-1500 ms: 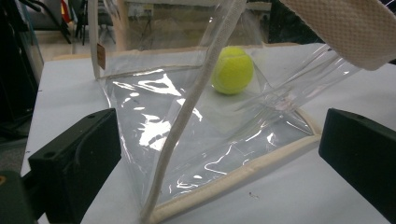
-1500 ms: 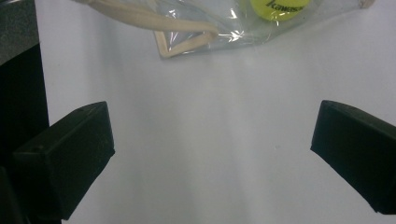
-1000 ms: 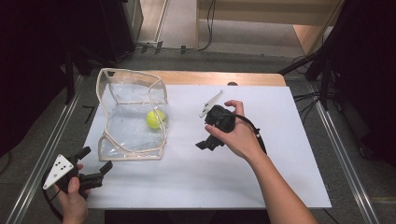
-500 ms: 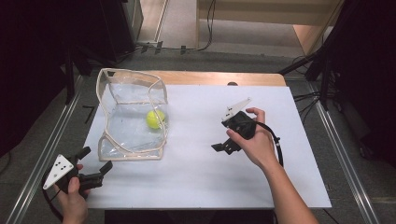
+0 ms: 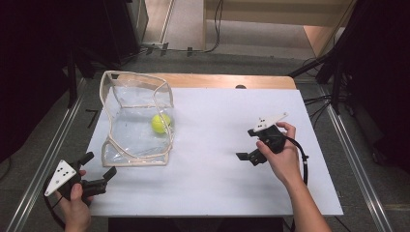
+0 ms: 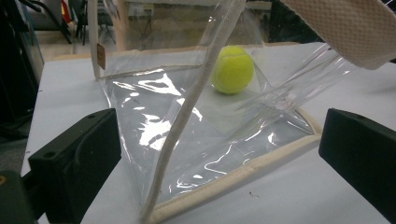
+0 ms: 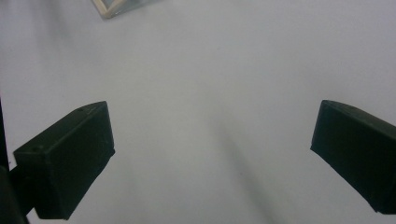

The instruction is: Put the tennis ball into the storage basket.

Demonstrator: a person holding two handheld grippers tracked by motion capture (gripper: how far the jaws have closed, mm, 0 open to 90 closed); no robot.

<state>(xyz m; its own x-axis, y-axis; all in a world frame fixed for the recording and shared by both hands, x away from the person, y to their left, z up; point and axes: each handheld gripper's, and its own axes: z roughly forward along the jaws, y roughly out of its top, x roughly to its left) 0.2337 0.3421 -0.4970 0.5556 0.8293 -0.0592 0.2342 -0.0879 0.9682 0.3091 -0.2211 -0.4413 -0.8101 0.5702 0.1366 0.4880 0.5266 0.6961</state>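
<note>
Left gripper (image 5: 99,181) sits at the table's near-left corner, jaws wide and empty, aimed at the near corner of the clear bag (image 5: 138,121); probably parked there ready to pinch the cream-trimmed edge or steady the bag. Bag stands open and slumped on the left half of the white sheet (image 5: 217,183), trim holding its mouth up. Tennis ball (image 5: 161,123) lies inside the bag on its floor, toward the right wall; in the left gripper view the ball (image 6: 232,69) shows through the plastic beyond the trim. Right gripper (image 5: 251,145) is held by the right hand (image 5: 283,154) over bare sheet, well apart from the bag, jaws wide, nothing between them; its own view looks down on blank white surface.

Surface: white sheet over a wooden tabletop (image 5: 232,80), metal rails (image 5: 360,169) either side. Room dark, cables on the floor behind, wooden furniture at back.
</note>
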